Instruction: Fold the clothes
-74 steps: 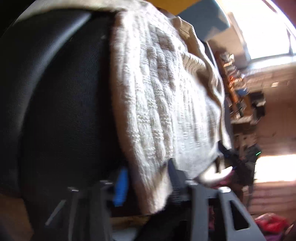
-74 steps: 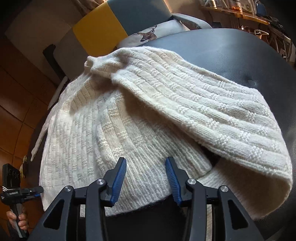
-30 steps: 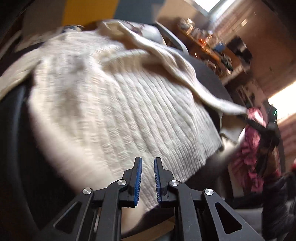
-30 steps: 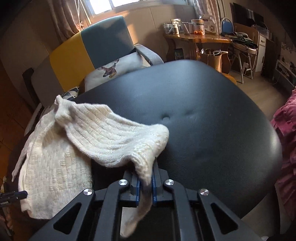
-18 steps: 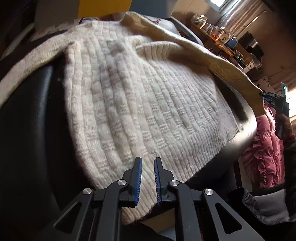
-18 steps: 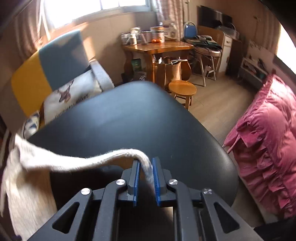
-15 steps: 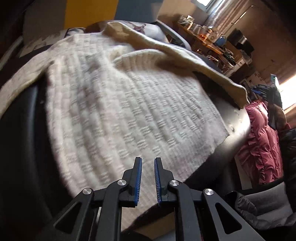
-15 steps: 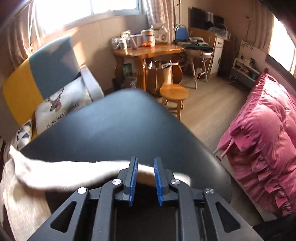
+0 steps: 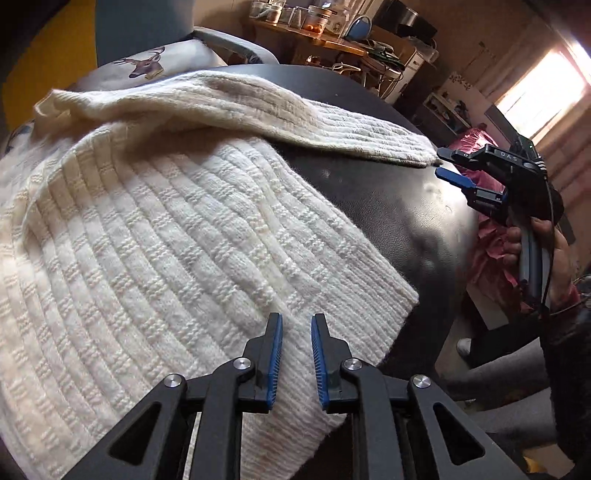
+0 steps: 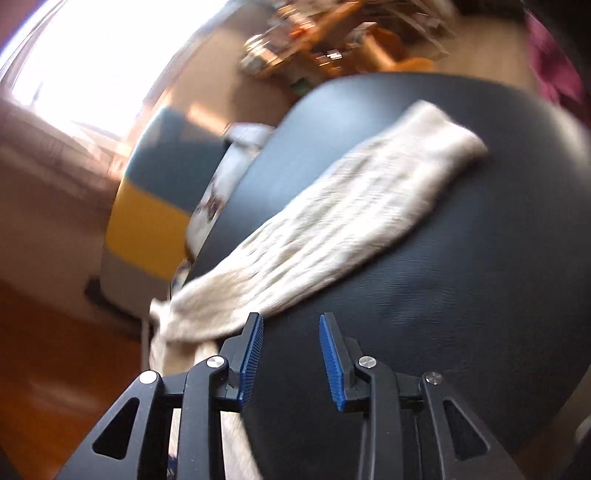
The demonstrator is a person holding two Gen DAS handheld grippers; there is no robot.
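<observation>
A cream knit sweater (image 9: pixel 155 236) lies spread over a round black leather surface (image 9: pixel 399 206). One sleeve (image 9: pixel 332 125) stretches flat to the right, and its cuff ends just in front of my right gripper (image 9: pixel 448 164). That gripper is open and empty. The blurred right wrist view shows the same sleeve (image 10: pixel 351 218) lying ahead of my right gripper (image 10: pixel 291 354), apart from the fingers. My left gripper (image 9: pixel 295 354) hovers over the sweater's bottom hem with its fingers drawn close together. Nothing is pinched between them.
A yellow-and-blue armchair (image 10: pixel 147 221) with a deer-print cushion (image 9: pixel 144 66) stands behind the black surface. A wooden table with jars (image 9: pixel 314 33) is further back. Pink ruffled fabric (image 9: pixel 491 236) lies at the right, behind the person's hand (image 9: pixel 554 254).
My right gripper pulled the sleeve out to the right, then opened and let it go. The sleeve now lies flat. My left gripper kept its narrow gap over the hem.
</observation>
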